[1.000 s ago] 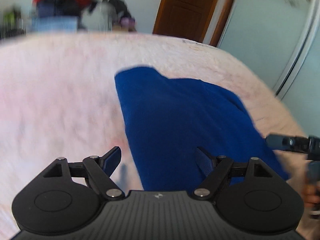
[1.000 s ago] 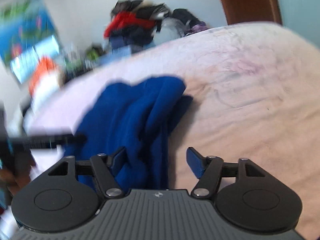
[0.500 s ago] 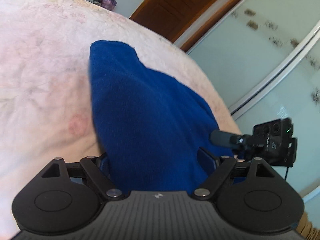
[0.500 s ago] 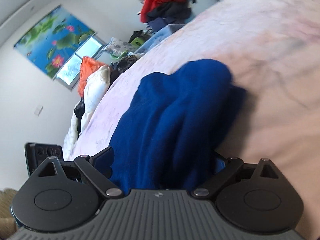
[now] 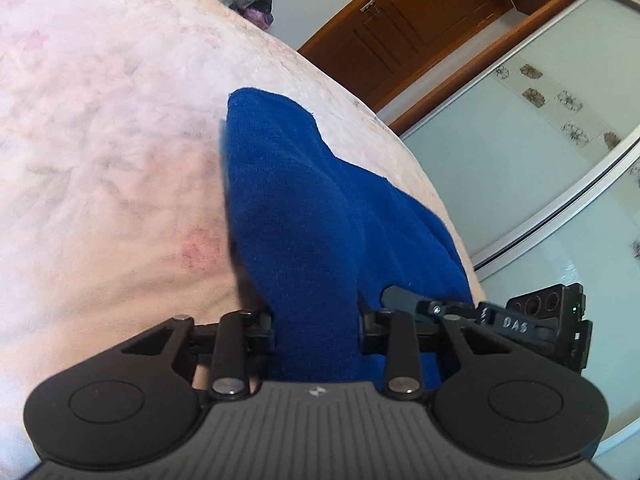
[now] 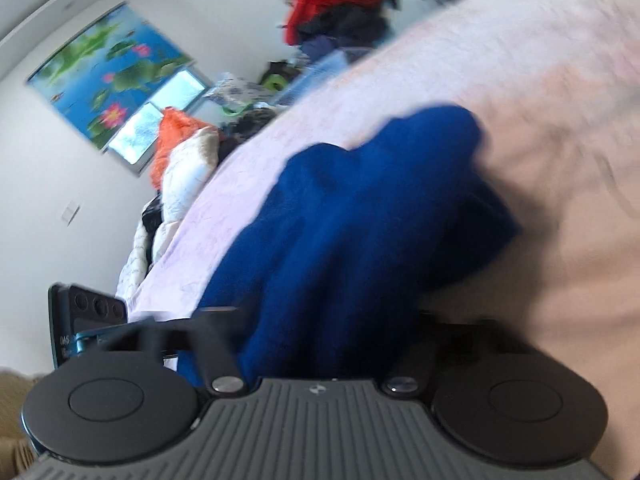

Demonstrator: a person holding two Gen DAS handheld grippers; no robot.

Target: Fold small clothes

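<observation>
A dark blue garment [image 5: 304, 208] lies bunched on the pale pink bed cover [image 5: 100, 140]. My left gripper [image 5: 316, 320] has the garment's near edge between its jaws, which are closing, and the cloth fills the gap between the fingers. In the right wrist view the same blue garment [image 6: 360, 208] rises in folds from my right gripper [image 6: 328, 332], whose jaws are also closing with cloth between them; this view is blurred. The right gripper [image 5: 536, 320] shows close beside the left one at the garment's near right edge.
A brown wooden door [image 5: 400, 28] and pale sliding wardrobe panels [image 5: 540, 160] stand beyond the bed. A heap of clothes [image 6: 340, 4] sits at the far end. White and orange bedding [image 6: 176, 168] lies at the bed's left side.
Both grippers came down onto the garment's near edge and their jaws went from wide apart to pinched in on the cloth. The two grippers now sit closer together.
</observation>
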